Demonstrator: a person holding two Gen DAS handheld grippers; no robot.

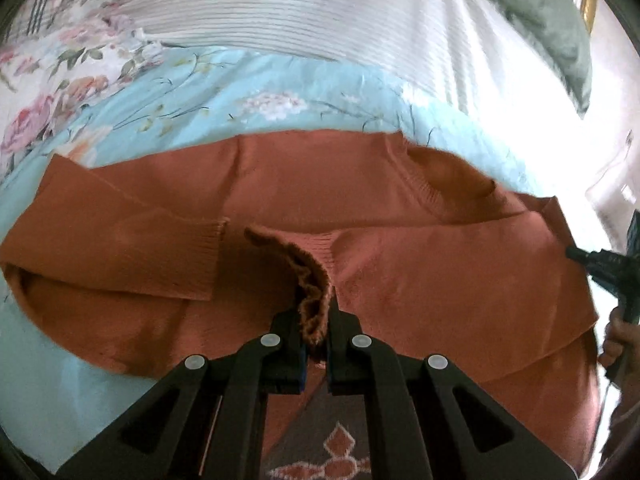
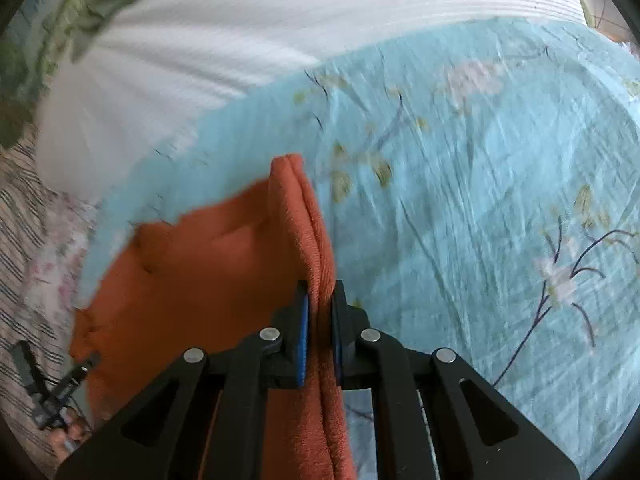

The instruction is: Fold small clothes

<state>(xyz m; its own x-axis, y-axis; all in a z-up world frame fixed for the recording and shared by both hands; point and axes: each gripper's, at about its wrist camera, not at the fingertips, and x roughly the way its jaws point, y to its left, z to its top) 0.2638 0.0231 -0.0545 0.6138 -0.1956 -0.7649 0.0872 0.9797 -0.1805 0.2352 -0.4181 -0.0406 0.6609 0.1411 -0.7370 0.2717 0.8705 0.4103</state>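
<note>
Blue floral bedsheet (image 1: 168, 92) carries the rust sweater (image 1: 280, 184) at frame centre; left gripper (image 1: 314, 332) and right gripper (image 2: 320, 316) jaws both pinch its edges, and thick knit may slip out, spoiling the fold

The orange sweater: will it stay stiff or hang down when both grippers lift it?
Probably floppy: the sweater bunches between the left gripper fingers. Likely light, since the right gripper holds a thin fold. The fuzzy knit should not slip.
</note>
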